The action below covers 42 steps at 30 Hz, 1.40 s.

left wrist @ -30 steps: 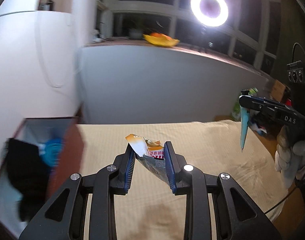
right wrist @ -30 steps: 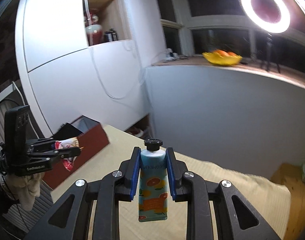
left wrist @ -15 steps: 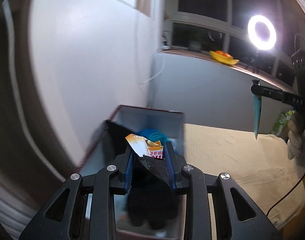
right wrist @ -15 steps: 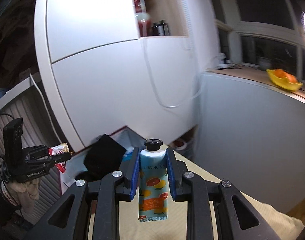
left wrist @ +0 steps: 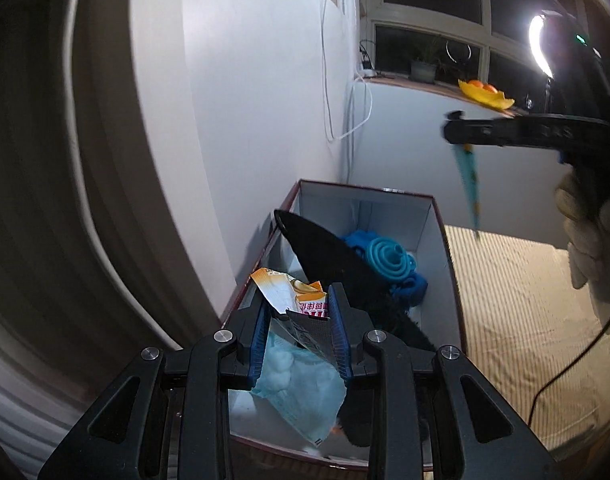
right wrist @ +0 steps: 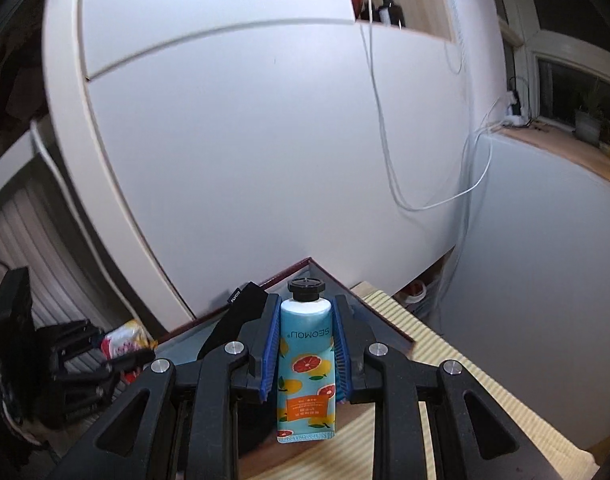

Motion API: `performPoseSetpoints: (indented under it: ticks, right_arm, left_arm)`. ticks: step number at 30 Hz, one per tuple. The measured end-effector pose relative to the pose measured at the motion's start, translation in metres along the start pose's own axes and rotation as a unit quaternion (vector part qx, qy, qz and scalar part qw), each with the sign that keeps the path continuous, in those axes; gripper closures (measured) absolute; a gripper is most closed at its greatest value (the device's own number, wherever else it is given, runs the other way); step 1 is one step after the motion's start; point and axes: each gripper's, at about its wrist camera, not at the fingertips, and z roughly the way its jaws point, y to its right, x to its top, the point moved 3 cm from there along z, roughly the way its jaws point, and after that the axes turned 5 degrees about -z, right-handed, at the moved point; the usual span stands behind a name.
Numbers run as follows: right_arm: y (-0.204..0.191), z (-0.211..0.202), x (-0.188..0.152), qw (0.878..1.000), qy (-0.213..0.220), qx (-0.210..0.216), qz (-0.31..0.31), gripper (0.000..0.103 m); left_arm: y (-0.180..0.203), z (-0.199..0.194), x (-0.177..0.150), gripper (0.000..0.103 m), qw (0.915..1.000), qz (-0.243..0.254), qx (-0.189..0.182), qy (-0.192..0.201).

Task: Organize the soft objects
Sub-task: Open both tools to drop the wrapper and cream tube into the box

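Observation:
My left gripper (left wrist: 299,300) is shut on a crumpled orange, white and red snack packet (left wrist: 289,294) and hangs over the near end of an open dark-red box (left wrist: 437,236) with white inner walls. A black pouch (left wrist: 337,264), a blue coiled soft thing (left wrist: 385,260) and a light blue packet (left wrist: 301,380) lie in the box. My right gripper (right wrist: 306,304) is shut on a blue hand cream tube (right wrist: 305,364) printed with citrus slices, black cap up, just short of the box corner (right wrist: 317,268). In the left wrist view the tube (left wrist: 469,184) hangs right of the box.
The box stands against a white cabinet (right wrist: 265,140) with a dangling white cable (right wrist: 425,204). A beige striped cloth (left wrist: 525,308) covers the surface to its right. A gloved hand (left wrist: 585,236) holds the right gripper. A ring light (left wrist: 539,46) and a yellow bowl (left wrist: 485,94) sit behind.
Both grippers swung left toward the box, each keeping its hold. The left one went from over the beige cloth to over the box; the right one came up to the box corner.

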Motion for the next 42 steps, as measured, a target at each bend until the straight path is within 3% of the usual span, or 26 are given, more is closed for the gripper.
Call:
performPoseSetpoints:
  ticks: [8, 17, 19, 20, 21, 22, 24, 25, 42]
  right_arm:
    - [-0.001, 0.051, -0.006, 0.999, -0.049, -0.014, 0.005, 0.081]
    - [-0.004, 0.064, -0.010, 0.998, -0.066, -0.016, 0.002, 0.080]
    - [-0.004, 0.067, -0.009, 0.998, -0.068, -0.013, 0.004, 0.079]
    - [-0.004, 0.068, -0.009, 0.998, -0.068, -0.010, 0.006, 0.079]
    - [-0.004, 0.069, -0.009, 0.998, -0.068, -0.008, 0.007, 0.077]
    - [-0.004, 0.070, -0.009, 0.998, -0.069, -0.006, 0.010, 0.067]
    - [-0.004, 0.070, -0.009, 0.997, -0.069, -0.004, 0.015, 0.049]
    - [-0.005, 0.068, -0.008, 0.998, -0.065, -0.008, 0.013, 0.046]
    - [-0.013, 0.046, -0.015, 0.998, -0.058, -0.018, -0.006, 0.036]
  left_arm:
    - [-0.005, 0.009, 0.000, 0.076, 1.0000, 0.000, 0.000, -0.010]
    - [-0.003, 0.013, -0.001, 0.074, 0.9999, 0.006, 0.005, -0.013]
    - [-0.004, 0.013, 0.000, 0.068, 0.9999, 0.005, 0.009, -0.012]
    - [-0.005, 0.013, 0.000, 0.059, 0.9999, 0.003, 0.011, -0.011]
    - [-0.007, 0.012, 0.001, 0.054, 0.9999, -0.002, 0.013, -0.010]
    - [-0.008, 0.011, 0.002, 0.049, 0.9999, -0.005, 0.012, -0.007]
    - [-0.009, 0.009, 0.003, 0.049, 0.9999, -0.007, 0.012, -0.006]
    - [-0.010, 0.008, 0.003, 0.049, 0.9999, -0.008, 0.012, -0.005]
    - [-0.007, -0.001, 0.001, 0.049, 0.9998, -0.015, 0.009, 0.001]
